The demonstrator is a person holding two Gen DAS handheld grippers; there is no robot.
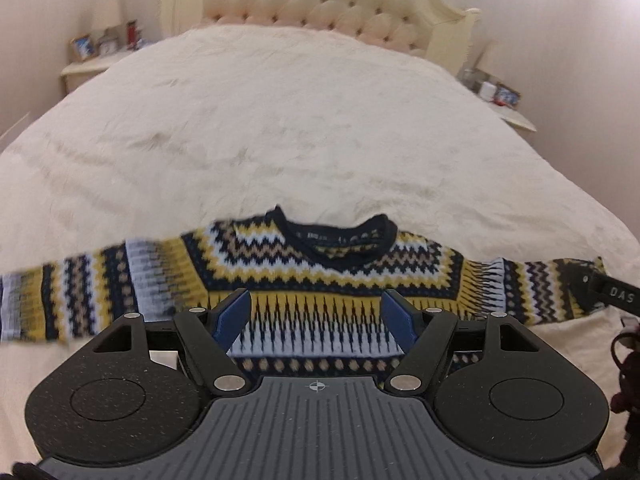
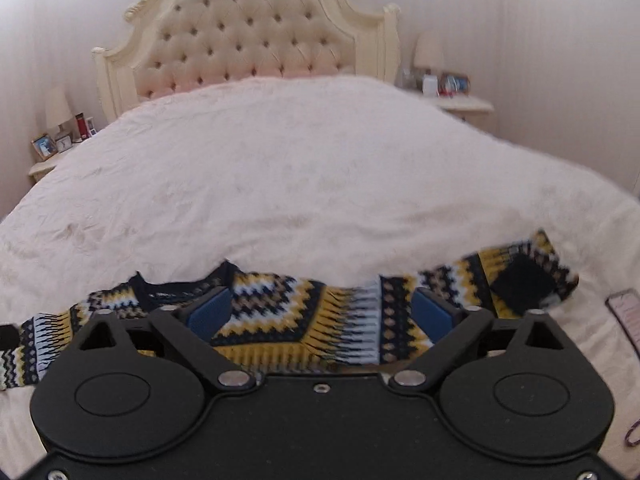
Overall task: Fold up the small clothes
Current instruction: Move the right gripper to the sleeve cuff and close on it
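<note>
A small knitted sweater (image 1: 320, 276) with yellow, navy, white and tan zigzag bands lies flat on the cream bedspread (image 1: 280, 132), collar toward the headboard and both sleeves spread sideways. My left gripper (image 1: 316, 314) is open and empty, hovering over the sweater's chest. In the right wrist view the sweater (image 2: 304, 312) shows its right shoulder and sleeve, whose dark cuff (image 2: 520, 284) lies at the right. My right gripper (image 2: 322, 308) is open and empty over that shoulder. Its black body shows at the right edge of the left wrist view (image 1: 616, 296).
A tufted cream headboard (image 2: 248, 40) stands at the far end of the bed. Nightstands with lamps, photo frames and small items flank it (image 2: 56, 140) (image 2: 448, 88). A pink flat object (image 2: 628, 316) lies on the bed at the right edge.
</note>
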